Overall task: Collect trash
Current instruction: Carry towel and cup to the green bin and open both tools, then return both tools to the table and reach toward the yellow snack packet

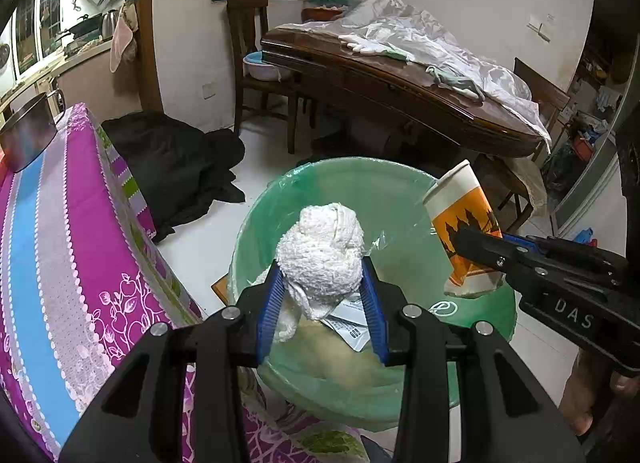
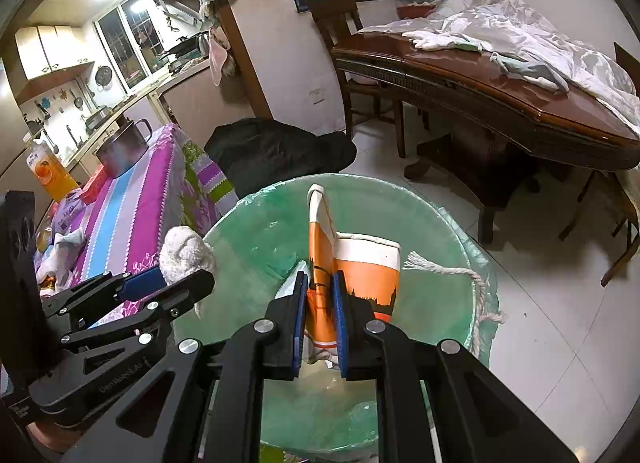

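My left gripper (image 1: 323, 283) is shut on a balled white cloth (image 1: 322, 249) and holds it over the green-lined trash bin (image 1: 320, 183). My right gripper (image 2: 320, 295) is shut on a crushed orange and white paper cup (image 2: 362, 275), also above the bin (image 2: 440, 303). The cup (image 1: 460, 215) and right gripper (image 1: 488, 249) show at the right of the left wrist view. The cloth (image 2: 182, 253) and left gripper (image 2: 160, 279) show at the left of the right wrist view. Paper scraps (image 1: 348, 327) lie inside the bin.
A table with a purple patterned cover (image 1: 60, 243) stands left of the bin, with a metal pot (image 2: 122, 147) and an orange juice bottle (image 2: 46, 169) on it. A dark wooden table (image 2: 500, 91) with plastic sheeting stands behind. A black bag (image 1: 168, 163) lies on the floor.
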The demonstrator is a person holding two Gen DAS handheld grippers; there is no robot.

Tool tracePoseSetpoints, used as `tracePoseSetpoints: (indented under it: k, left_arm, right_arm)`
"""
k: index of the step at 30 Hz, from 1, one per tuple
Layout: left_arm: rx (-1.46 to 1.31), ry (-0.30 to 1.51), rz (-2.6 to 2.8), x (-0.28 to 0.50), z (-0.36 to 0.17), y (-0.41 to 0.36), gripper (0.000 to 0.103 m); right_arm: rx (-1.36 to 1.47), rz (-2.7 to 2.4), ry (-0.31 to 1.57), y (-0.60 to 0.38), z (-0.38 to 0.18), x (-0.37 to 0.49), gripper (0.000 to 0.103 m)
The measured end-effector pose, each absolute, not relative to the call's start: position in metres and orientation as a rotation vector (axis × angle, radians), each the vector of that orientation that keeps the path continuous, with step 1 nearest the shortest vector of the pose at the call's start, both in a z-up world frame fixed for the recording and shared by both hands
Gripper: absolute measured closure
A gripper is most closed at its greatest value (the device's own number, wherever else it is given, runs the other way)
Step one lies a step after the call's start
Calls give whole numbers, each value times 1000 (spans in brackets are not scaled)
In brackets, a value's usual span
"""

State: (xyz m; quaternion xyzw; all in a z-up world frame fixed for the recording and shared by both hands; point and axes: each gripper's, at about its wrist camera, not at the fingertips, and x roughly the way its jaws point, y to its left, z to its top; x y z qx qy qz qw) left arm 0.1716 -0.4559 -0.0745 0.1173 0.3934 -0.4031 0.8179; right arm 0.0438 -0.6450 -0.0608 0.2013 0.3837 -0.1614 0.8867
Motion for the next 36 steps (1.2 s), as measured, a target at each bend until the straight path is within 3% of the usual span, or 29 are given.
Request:
tracePoseSetpoints:
  k: [6,7,8,9,10,15,18,23,26,31,36]
  left_arm:
    - [248,837,-859,172,-74,-456,61]
    - [250,837,-853,172,-75,-457,56]
    - [250,834,-844,173,-76,-458,39]
    - [250,824,-832,173,-75,-458,25]
    - [248,811,-818,173,-75,-459,22]
    - [236,808,-791,180,-71,-455,17]
    - [231,775,-787,178,-65,-448,11]
    - [204,727,-816,171,-49,-416,6]
    - [181,770,-821,171,-42,-384,6]
    - [117,765,-828,167,-35,-318,6]
    - [102,595,-676,162,-21,-239,6]
  right_arm:
    - [410,-341,802,-645,-63,45,88]
    - [407,-343,803,-645,-63,45,84]
    - [405,-352,803,-645,-64,44,73]
    - [407,-359,796,-646,-64,42,69]
    - [412,-363,786,-646,-64,40,66]
    - [422,-373,767,-648,-62,35,63]
    - [418,-371,746,-645,-56,31,56]
    - [396,-371,666,-628,-35,17,23]
    - [380,-353,607,-607,-19,9,15]
    - [350,-257,558,-554,-4,8,9]
    - [291,-135,533,-495,10,22,9]
